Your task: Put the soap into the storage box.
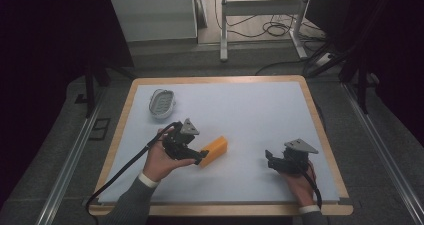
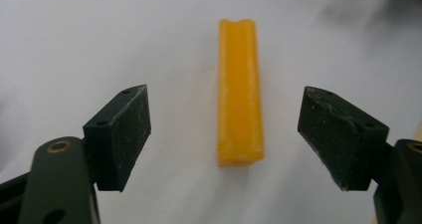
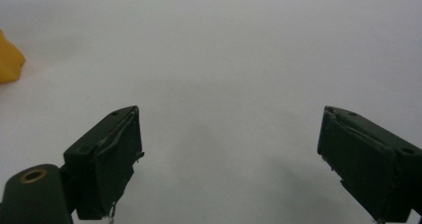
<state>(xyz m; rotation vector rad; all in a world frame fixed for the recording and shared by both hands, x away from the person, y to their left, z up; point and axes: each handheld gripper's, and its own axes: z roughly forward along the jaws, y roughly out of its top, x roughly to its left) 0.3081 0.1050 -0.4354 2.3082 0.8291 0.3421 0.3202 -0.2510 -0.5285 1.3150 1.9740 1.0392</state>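
Writing: we find no brand, label or readable lettering on any thing in the three views.
Block: we see the long yellow-orange wedge-shaped block [image 1: 214,150] lying flat on the pale blue-white table mat [image 1: 250,115], near the front and a little left of the middle.
Left gripper: our black two-jaw left gripper [image 2: 225,134], with its grey three-cornered plate, sits at the block's near-left end; its jaws stand wide apart, one on each side of the block, touching neither side.
Left gripper view: we look straight along the block, which runs away from us between the jaws and shows a shallow groove along its top.
Right gripper: our black two-jaw right gripper [image 3: 230,149] rests low over the bare mat at the front right, well apart from the block; its jaws are spread wide with nothing between them.
Right gripper view: just one rounded yellow corner of the block pokes in at the left edge, the rest cut off.
Dish: a small oval white ribbed dish [image 1: 162,103] lies on the mat towards the far left, well apart from both grippers; we cannot tell what it is made of.
Hard to make out: in the high view the left gripper's jaws cover the block's near end, so the gap there shows from the left gripper view alone.
Surround: a light wooden table rim [image 1: 120,130] frames the mat; beyond it the floor is dark and cables lie tangled by a white frame.
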